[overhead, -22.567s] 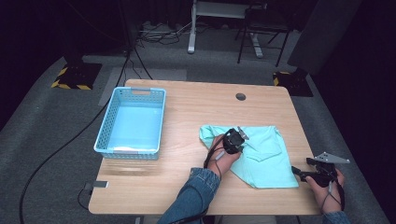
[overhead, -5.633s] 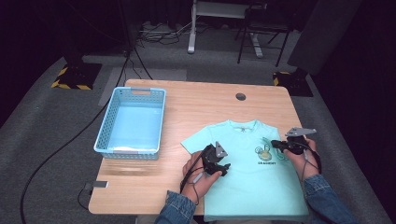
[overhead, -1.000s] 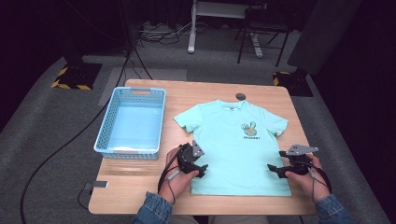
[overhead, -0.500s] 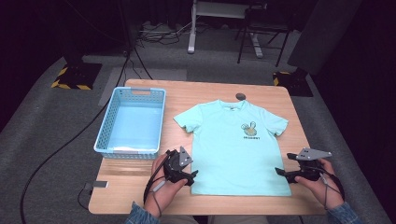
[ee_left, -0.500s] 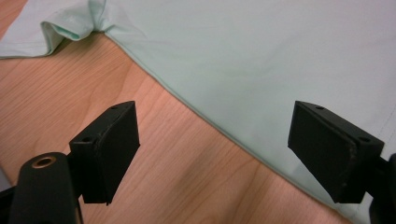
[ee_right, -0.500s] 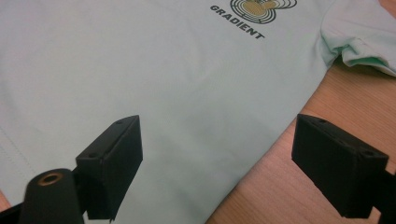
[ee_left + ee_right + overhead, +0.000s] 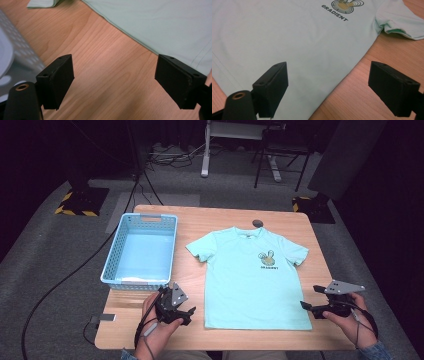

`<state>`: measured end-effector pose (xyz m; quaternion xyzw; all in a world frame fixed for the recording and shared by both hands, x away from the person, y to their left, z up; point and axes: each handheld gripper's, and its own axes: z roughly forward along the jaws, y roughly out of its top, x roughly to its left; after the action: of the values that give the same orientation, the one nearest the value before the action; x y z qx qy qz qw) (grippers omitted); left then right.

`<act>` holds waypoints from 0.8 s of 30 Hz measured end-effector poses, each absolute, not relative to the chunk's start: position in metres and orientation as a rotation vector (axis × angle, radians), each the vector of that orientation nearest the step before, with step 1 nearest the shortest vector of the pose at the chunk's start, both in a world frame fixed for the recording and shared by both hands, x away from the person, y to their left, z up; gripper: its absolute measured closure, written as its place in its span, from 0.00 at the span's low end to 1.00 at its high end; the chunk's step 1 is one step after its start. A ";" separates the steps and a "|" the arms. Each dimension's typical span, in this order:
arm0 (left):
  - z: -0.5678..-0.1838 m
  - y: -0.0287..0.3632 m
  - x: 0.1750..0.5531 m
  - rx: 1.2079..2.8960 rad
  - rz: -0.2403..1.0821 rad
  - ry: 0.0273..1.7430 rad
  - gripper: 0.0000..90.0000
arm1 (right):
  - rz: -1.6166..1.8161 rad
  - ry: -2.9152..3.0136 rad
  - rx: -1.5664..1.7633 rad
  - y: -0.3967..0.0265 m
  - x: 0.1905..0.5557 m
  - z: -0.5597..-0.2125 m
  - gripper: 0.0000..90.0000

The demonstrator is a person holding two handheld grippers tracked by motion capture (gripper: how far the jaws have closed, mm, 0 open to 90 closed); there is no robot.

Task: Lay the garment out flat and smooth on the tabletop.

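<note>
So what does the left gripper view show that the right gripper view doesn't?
The left gripper view alone takes in the blue basket at its left edge, and the left gripper open above bare wood. The right gripper view alone takes in the shirt's printed logo and the right gripper open above the shirt's edge. Both take in the pale green shirt lying flat on the wooden table.

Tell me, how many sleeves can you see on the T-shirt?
2. The T-shirt lies flat: one sleeve points toward the blue basket, the other sleeve toward the table's right edge.
</note>
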<state>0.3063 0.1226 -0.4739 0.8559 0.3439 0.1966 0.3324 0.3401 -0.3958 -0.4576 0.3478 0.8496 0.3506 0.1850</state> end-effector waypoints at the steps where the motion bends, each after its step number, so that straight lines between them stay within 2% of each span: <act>1: -0.474 0.125 0.305 2.226 0.513 0.906 0.17 | 0.990 2.393 0.985 -0.397 0.339 -0.458 0.18; 24: -0.479 0.172 0.288 2.173 0.548 1.022 0.17 | 0.989 2.360 1.076 -0.429 0.330 -0.464 0.17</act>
<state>0.2878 0.1723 -0.4793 0.8321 0.3912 0.2096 0.3327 0.3300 -0.4289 -0.4636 0.3812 0.8360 0.3505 0.1817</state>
